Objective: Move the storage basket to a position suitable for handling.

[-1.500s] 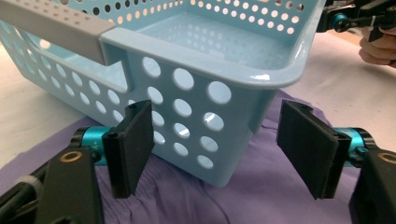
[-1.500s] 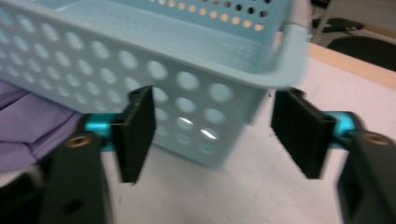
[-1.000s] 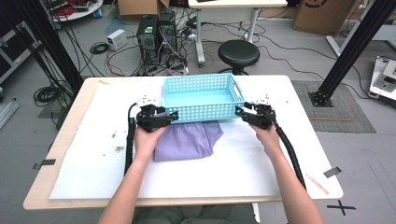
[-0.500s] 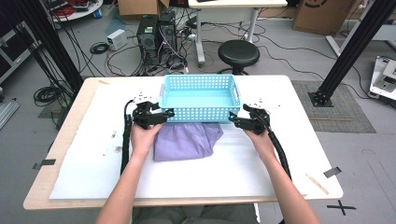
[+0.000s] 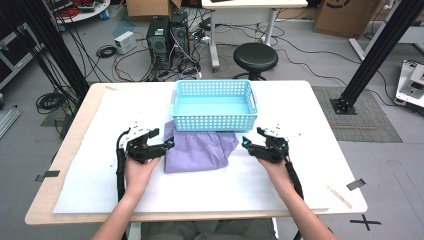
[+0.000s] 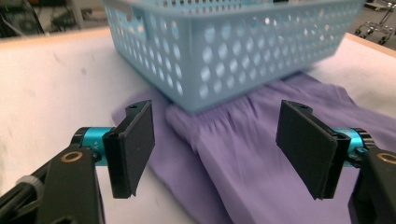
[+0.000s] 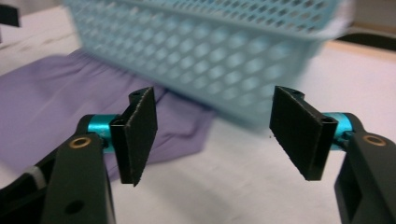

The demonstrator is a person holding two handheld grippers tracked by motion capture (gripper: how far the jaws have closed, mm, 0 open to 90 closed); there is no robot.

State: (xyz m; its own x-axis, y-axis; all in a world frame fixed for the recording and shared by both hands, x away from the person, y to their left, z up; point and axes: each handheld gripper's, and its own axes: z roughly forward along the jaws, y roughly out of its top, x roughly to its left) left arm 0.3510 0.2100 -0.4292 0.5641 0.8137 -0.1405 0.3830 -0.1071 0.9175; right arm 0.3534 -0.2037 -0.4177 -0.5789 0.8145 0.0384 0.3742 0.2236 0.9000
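A light blue perforated basket (image 5: pixel 215 121) stands at the middle back of the table, its front edge resting on a purple cloth (image 5: pixel 197 150) that lies spread toward me. My left gripper (image 5: pixel 162 140) sits at the cloth's left edge, open and empty; its view has the basket (image 6: pixel 233 46) and cloth (image 6: pixel 261 158) just ahead of the jaws. My right gripper (image 5: pixel 251 137) is by the cloth's right corner, open, its jaws having just been closing with nothing between them. The basket (image 7: pixel 210 51) and cloth (image 7: pixel 56 102) lie ahead of it.
A white mat (image 5: pixel 300 165) covers the wooden tabletop. A thin wooden stick (image 5: pixel 339 196) lies near the front right corner. Behind the table are a black stool (image 5: pixel 255 56), computer towers (image 5: pixel 167 32) and floor cables.
Both hands have drawn back from the basket's sides toward the person and slightly down. The grippers now sit beside the cloth. The basket stays on the table.
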